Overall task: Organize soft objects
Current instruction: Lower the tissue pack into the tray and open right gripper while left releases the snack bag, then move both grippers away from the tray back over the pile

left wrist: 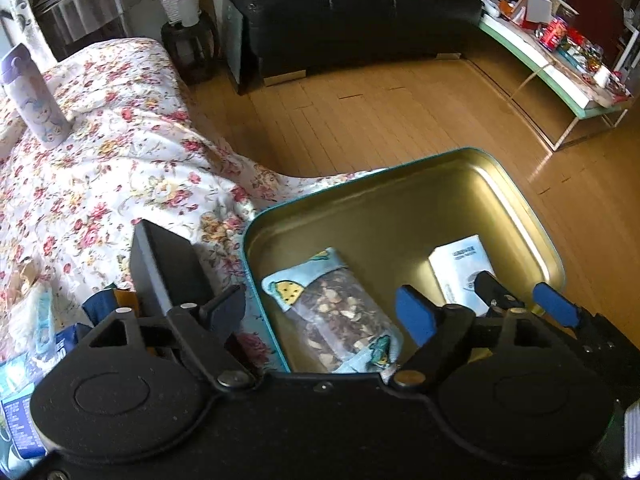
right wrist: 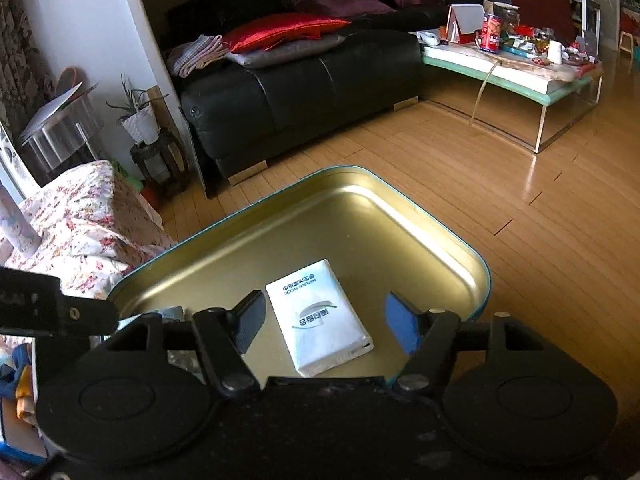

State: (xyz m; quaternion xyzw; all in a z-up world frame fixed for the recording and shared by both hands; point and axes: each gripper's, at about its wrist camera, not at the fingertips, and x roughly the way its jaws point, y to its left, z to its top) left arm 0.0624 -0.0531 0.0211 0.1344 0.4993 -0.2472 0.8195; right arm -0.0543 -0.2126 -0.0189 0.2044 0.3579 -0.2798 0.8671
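In the lower centre of each frame: left gripper [left wrist: 320, 308] wide over snack pouch [left wrist: 340, 312], right gripper [right wrist: 324, 320] wide around tissue pack [right wrist: 320, 316], both inside tin [right wrist: 486, 280]. Lift straight up; touch nothing.

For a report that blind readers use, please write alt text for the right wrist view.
The right gripper hangs open above a white tissue pack lying in a gold metal tin, its fingers clear of the pack. Behind are a wooden floor, a black sofa and a cluttered low table.
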